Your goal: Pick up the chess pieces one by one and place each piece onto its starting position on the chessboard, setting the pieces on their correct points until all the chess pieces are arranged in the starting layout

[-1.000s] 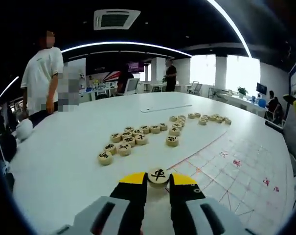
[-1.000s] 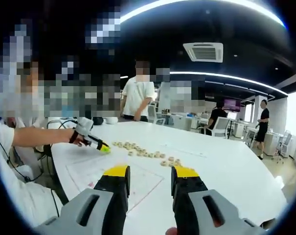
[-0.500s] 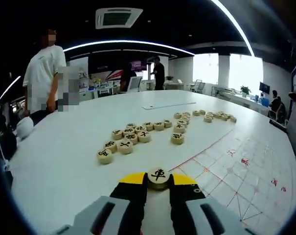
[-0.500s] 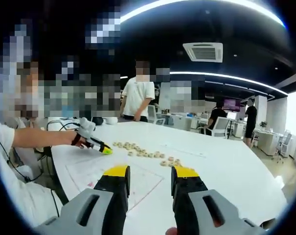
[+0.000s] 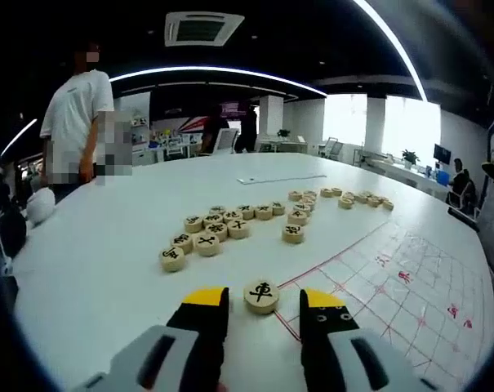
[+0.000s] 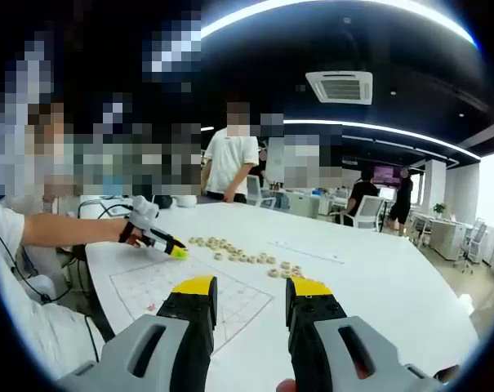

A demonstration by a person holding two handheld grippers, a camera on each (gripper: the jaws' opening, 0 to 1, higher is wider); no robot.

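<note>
Roughly two dozen pieces point(image 5: 261, 296), one chessboard point(image 5: 393, 298)

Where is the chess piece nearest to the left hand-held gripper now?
In the left gripper view, the chess piece lies on the chessboard's corner, between the open jaws of the left hand-held gripper.

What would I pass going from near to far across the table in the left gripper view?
The left gripper, open → a single chess piece at the chessboard corner → a cluster of loose pieces → a flat sheet → people standing beyond the table.

Left view low, near chessboard point(image 5: 393, 278); right view farther back; both share table point(image 6: 377, 278).
</note>
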